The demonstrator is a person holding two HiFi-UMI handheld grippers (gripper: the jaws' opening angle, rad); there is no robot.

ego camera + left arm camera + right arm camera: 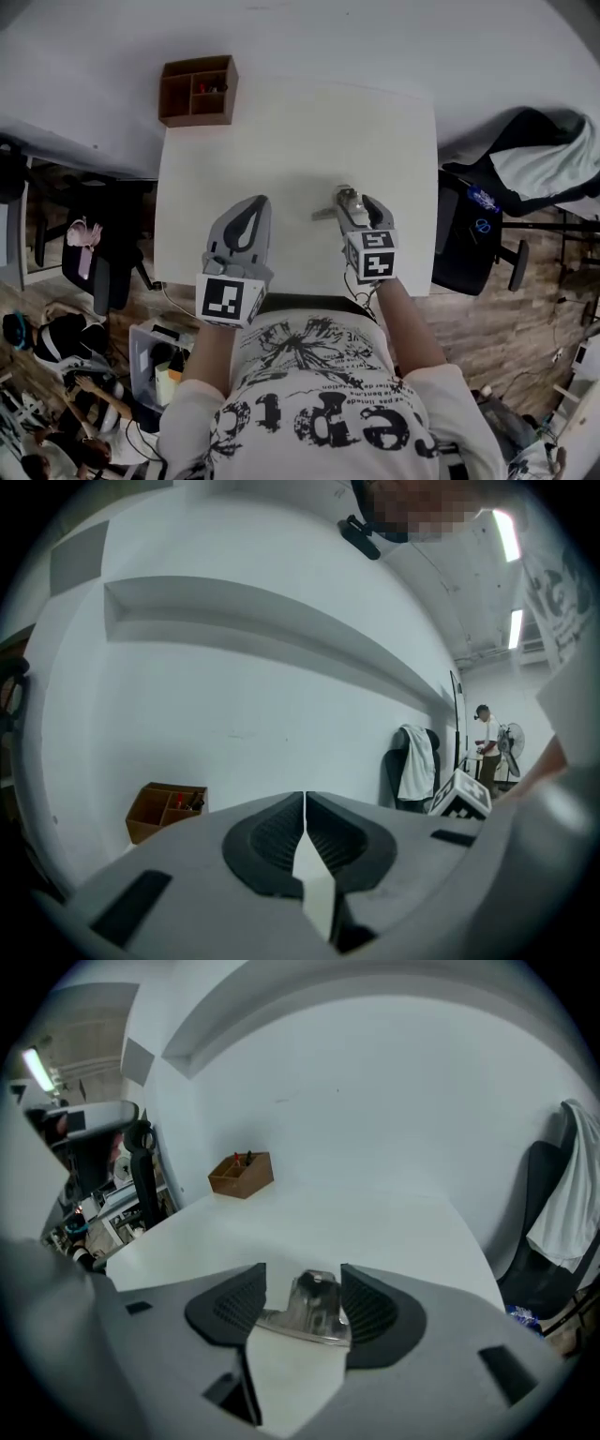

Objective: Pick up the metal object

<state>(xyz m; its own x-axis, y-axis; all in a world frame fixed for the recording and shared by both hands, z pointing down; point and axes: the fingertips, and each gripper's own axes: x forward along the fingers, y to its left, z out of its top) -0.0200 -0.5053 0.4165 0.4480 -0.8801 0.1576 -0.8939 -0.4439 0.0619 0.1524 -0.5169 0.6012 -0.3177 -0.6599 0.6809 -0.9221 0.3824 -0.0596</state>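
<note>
Wooden organizer box (195, 120) sits well ahead-left of both jaws on the tabletop (300, 141). Left gripper (305, 803): jaws fully together, nothing between them, idle. Right gripper (304, 1277): jaws wide apart, straddling the metal object (314, 1314), which lies on the tabletop right between the pads. No squeeze evident, so I judge the step is pre-grasp. Next: close squarely on the raised part, then lift straight up. No brand or writing readable on the object; marker cubes (230, 298) carry only black-white squares.
</note>
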